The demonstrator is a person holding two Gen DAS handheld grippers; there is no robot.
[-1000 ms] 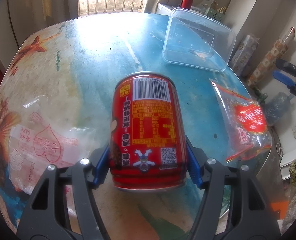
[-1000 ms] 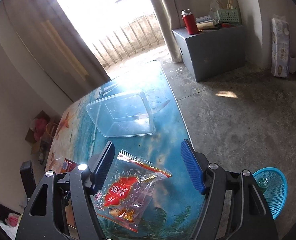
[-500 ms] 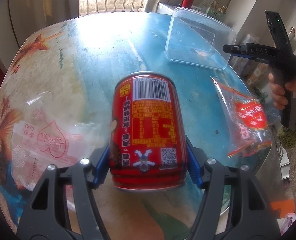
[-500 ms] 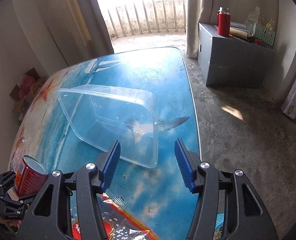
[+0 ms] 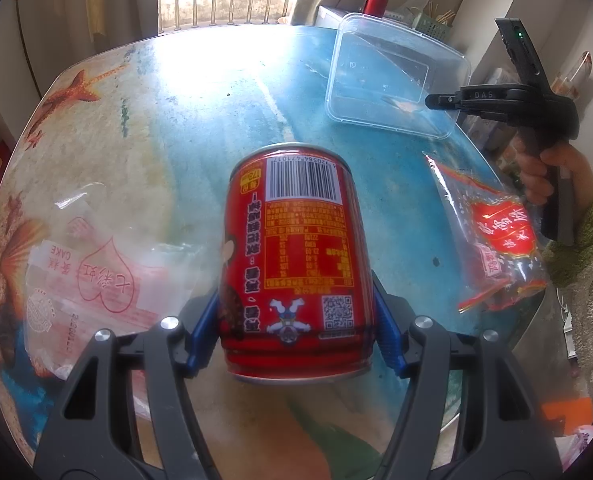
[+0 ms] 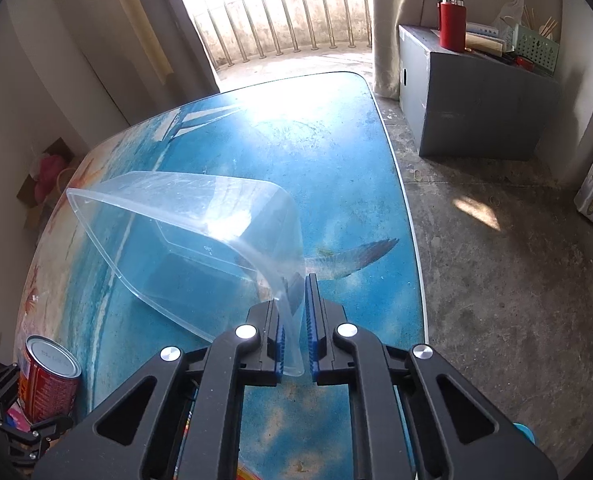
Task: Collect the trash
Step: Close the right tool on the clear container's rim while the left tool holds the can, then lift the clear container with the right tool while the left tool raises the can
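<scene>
Red can [image 5: 296,256] upright on table; clear tub [image 6: 184,240] tilted; snack bag [image 5: 496,240], possibly empty, flat.

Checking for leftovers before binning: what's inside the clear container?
The clear container looks empty; only the blue table print shows through it. The corner pinched in the right hand-held gripper is covered.

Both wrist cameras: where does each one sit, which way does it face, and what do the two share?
Left wrist: sits on the left gripper, looking down across the table; its blue fingers clamp the red can. A hand holding the right gripper shows at right.
Right wrist: sits on the right gripper, facing the table's far end and window; its jaws have just been closing on the clear container rim.
Shared: can, container, table, red flask.
</scene>
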